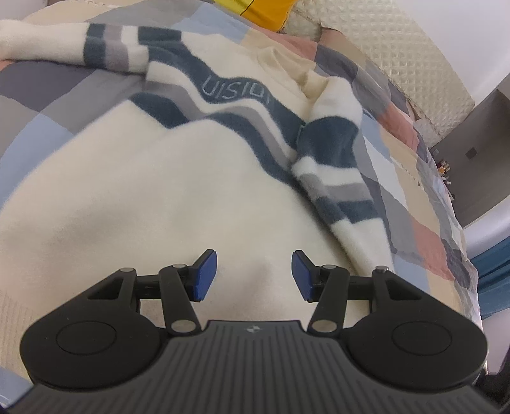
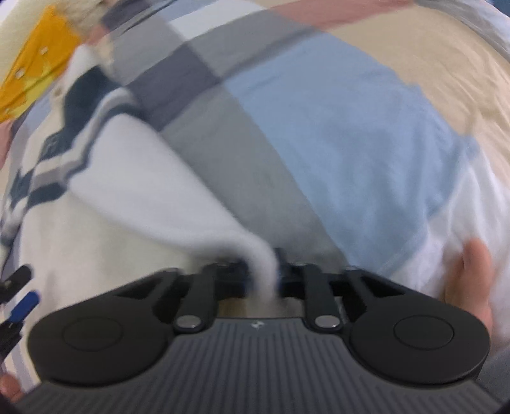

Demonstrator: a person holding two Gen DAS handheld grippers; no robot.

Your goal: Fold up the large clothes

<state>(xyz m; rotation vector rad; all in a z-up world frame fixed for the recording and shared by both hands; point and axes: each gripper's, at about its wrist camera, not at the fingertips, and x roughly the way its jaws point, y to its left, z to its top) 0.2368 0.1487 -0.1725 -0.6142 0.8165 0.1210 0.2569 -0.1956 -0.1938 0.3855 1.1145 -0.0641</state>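
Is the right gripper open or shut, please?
Shut on the sweater: the right gripper has its jaws closed on a cream fold.

Cream sweater (image 1: 143,191) (navy-grey stripes); pastel patchwork quilt (image 1: 414,191).

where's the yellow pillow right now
The yellow pillow sits at the top edge of the left wrist view, beyond the sweater's collar on the patchwork quilt; in the right wrist view it shows at the upper left corner.
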